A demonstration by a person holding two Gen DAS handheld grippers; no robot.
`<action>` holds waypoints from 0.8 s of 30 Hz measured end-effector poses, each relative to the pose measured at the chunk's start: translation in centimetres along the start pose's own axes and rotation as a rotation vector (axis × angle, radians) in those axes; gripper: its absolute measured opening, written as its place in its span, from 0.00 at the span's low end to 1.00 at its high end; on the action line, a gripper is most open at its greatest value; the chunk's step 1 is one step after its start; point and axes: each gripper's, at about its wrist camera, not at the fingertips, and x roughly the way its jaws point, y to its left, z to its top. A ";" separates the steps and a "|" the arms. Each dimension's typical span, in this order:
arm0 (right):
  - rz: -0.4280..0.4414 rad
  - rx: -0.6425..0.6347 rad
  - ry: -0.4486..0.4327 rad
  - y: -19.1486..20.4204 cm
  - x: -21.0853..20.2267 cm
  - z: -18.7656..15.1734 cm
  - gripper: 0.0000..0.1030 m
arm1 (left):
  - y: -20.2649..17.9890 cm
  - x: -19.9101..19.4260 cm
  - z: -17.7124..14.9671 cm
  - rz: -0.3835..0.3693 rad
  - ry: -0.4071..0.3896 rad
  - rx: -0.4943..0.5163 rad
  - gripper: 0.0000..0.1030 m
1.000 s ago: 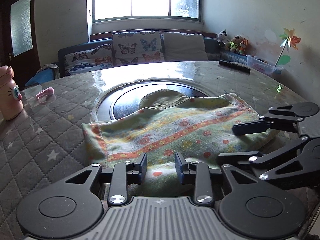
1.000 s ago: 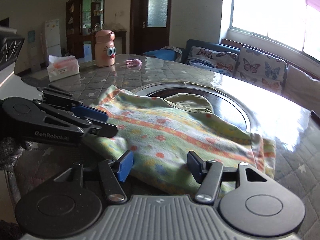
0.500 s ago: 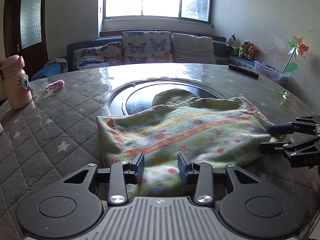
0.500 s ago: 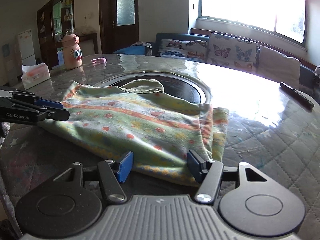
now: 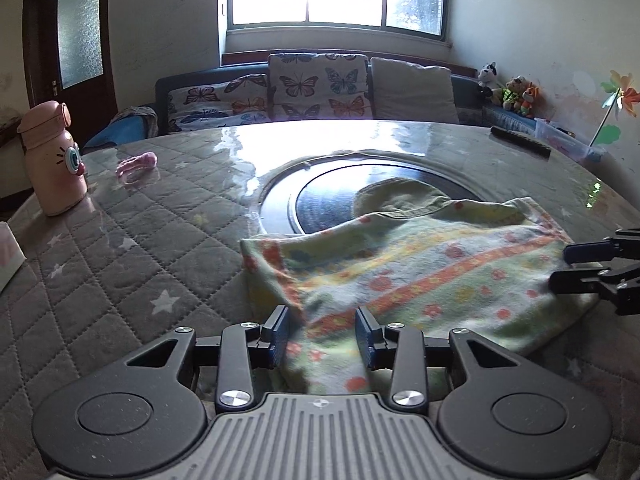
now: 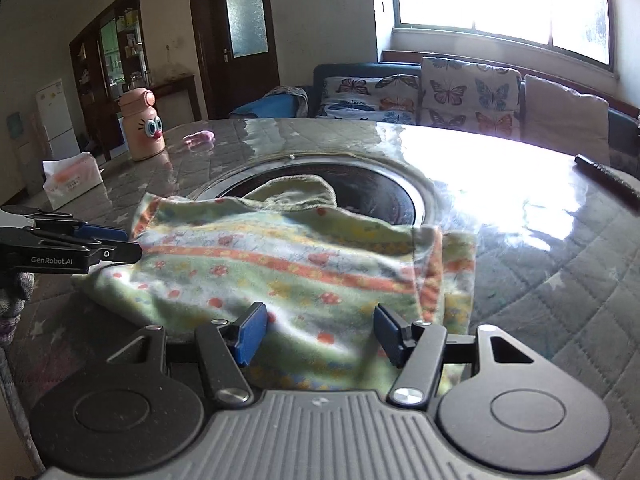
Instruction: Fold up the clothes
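A green flowered garment with orange stripes (image 5: 420,276) lies folded on the quilted round table, partly over the dark centre disc. It also shows in the right wrist view (image 6: 288,268). My left gripper (image 5: 322,334) is open, its fingers either side of the garment's near left corner. My right gripper (image 6: 318,332) is open over the garment's near edge at the right end. The right gripper shows at the right of the left wrist view (image 5: 576,266); the left gripper shows at the left of the right wrist view (image 6: 120,242).
A pink cartoon bottle (image 5: 52,160) and a small pink item (image 5: 136,162) sit far left. A tissue box (image 6: 72,178) stands near the left edge. A black remote (image 5: 520,141) lies far right. The dark turntable disc (image 5: 332,196) is at the centre. A sofa lies beyond.
Both grippers have drawn apart toward the garment's opposite ends and pulled back toward its near edge. Both stay open. The garment lies the same.
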 end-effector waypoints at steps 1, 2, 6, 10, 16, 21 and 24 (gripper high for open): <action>-0.003 0.000 -0.001 -0.1 0.1 0.3 0.59 | 0.2 0.2 0.2 0.006 0.001 -0.002 0.38; -0.005 0.002 -0.003 -0.3 0.3 0.8 0.58 | 0.4 0.4 0.5 0.011 0.000 -0.004 0.37; 0.010 -0.002 -0.006 -0.6 1.5 2.3 0.58 | 0.8 0.9 1.4 0.022 -0.010 0.003 0.35; 0.025 0.002 0.005 -0.8 3.5 3.5 0.55 | 1.1 1.6 2.2 0.029 -0.012 0.014 0.33; 0.010 0.033 0.033 -2.1 6.2 4.4 0.50 | 2.3 3.2 2.3 0.044 0.019 -0.001 0.30; -0.020 0.082 0.025 -3.8 6.5 4.5 0.40 | 2.4 3.2 2.5 0.046 0.020 0.003 0.31; -0.028 0.094 0.013 -4.3 6.4 4.6 0.40 | 2.3 3.3 2.7 0.053 0.017 0.007 0.31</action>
